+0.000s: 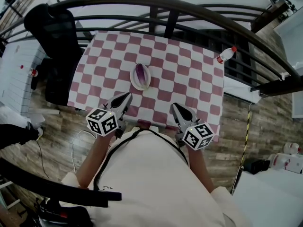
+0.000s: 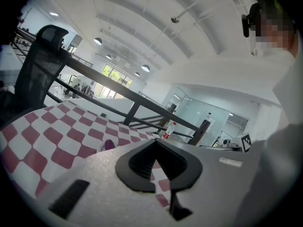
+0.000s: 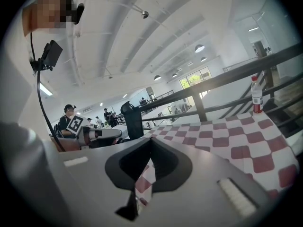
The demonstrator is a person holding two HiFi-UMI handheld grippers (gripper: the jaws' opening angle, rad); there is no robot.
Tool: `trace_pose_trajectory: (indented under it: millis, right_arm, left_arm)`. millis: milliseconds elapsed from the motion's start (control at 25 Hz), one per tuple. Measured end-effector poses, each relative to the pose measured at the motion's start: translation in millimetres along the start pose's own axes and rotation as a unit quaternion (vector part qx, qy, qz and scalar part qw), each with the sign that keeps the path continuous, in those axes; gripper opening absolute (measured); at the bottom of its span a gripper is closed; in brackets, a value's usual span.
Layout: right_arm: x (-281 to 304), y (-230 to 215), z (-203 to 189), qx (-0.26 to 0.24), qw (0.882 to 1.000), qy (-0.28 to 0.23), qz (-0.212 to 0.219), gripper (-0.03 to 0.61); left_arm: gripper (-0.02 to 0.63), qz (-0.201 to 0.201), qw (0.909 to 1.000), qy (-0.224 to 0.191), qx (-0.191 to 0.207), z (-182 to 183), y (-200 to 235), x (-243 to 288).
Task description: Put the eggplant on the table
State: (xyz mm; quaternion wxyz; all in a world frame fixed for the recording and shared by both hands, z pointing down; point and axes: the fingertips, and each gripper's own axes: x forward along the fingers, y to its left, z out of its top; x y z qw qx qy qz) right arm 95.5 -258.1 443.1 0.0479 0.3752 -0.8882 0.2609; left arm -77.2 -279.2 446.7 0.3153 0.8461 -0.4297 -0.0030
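eggplant (image 1: 141, 73): purple, lying in a white plate (image 1: 134, 82) near the middle of the table (image 1: 194, 74). it rests in the plate, not on the checked cloth itself.
long axis: runs away from the person, roughly along the table's near-to-far line, tilted a little.
left gripper (image 1: 125, 99): low over the near edge of the table, jaws together with nothing held. its own view shows only cloth through the gap behind the tips.
right gripper (image 1: 175, 109): also at the near edge, well apart from the left one, jaws likewise together and empty.
direction: the eggplant lies ahead of both grippers. it is close in front of the left jaws and a little off their line, and ahead and well to the left of the right jaws.
nearer: the left gripper, clearly. in the left gripper view the plate and its purple end show just past the jaw body.
stage: judged from how things lie, if the task means the bare cloth, the eggplant is not there now.
grasp: a pick would likely need the jaws parted and closed across the eggplant's short width, coming in over the plate's near rim.
risk: the plate may slide or tip if a jaw catches it.
others: bottle (image 1: 226, 54) at the far right corner, chair (image 1: 54, 30) at the far left, both well clear.
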Motion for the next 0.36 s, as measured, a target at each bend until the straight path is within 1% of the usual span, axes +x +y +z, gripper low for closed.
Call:
trace_pose_trajectory:
  millis: [200,360]
  right_arm:
    - [1.5,-1.0,-0.8,0.0,1.0,0.002,-0.002,0.006]
    - [3.9,-3.2,-0.6,-0.002,1.0,0.003,-0.002,0.006]
  left_arm:
    - [0.003,0.0,1.0,-0.003,-0.007,3.3,3.1,1.5]
    - [0.005,-0.009,0.9996,-0.019,-0.017,8.4,3.8,2.5]
